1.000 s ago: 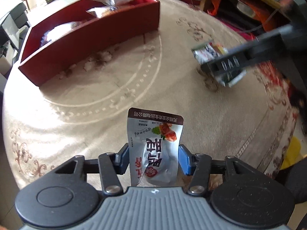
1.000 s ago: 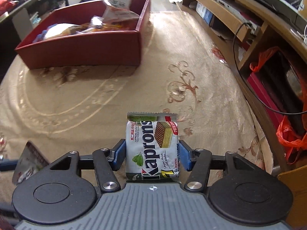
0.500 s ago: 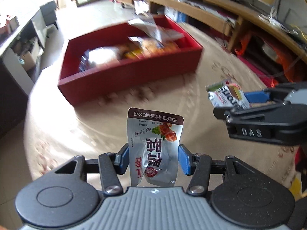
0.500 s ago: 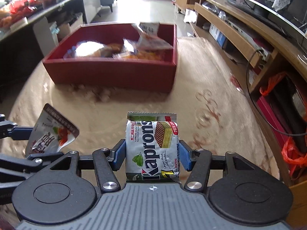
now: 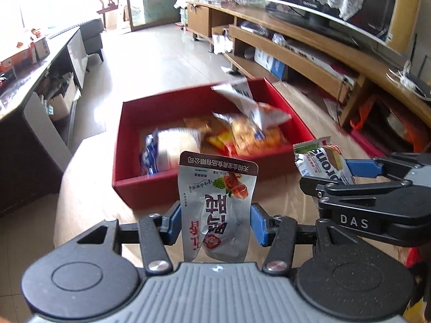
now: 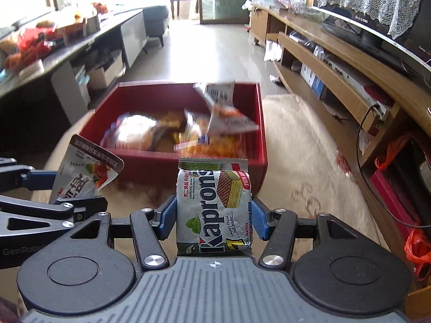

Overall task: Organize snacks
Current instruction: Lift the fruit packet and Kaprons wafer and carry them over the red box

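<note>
My left gripper (image 5: pixel 215 222) is shut on a silver snack pouch (image 5: pixel 216 210) with red Chinese print, held upright above the table. My right gripper (image 6: pixel 212 222) is shut on a Kaprons wafer pack (image 6: pixel 212 207), also upright. A red box (image 5: pixel 129 185) with several snack packets in it stands ahead on the round table; it also shows in the right wrist view (image 6: pixel 258 158). Each gripper shows in the other's view: the right one with the wafer pack (image 5: pixel 323 161) to my right, the left one with the pouch (image 6: pixel 86 172) to my left.
The round table has a beige patterned cloth (image 6: pixel 304 167). A long wooden TV bench (image 6: pixel 336 62) runs along the right. A grey cabinet (image 5: pixel 51 86) stands at the left. Tiled floor (image 5: pixel 161 59) lies beyond the box.
Both grippers have risen and tilted up with their packs, so the box interior and the room beyond now show. The two grippers have come closer side by side.
</note>
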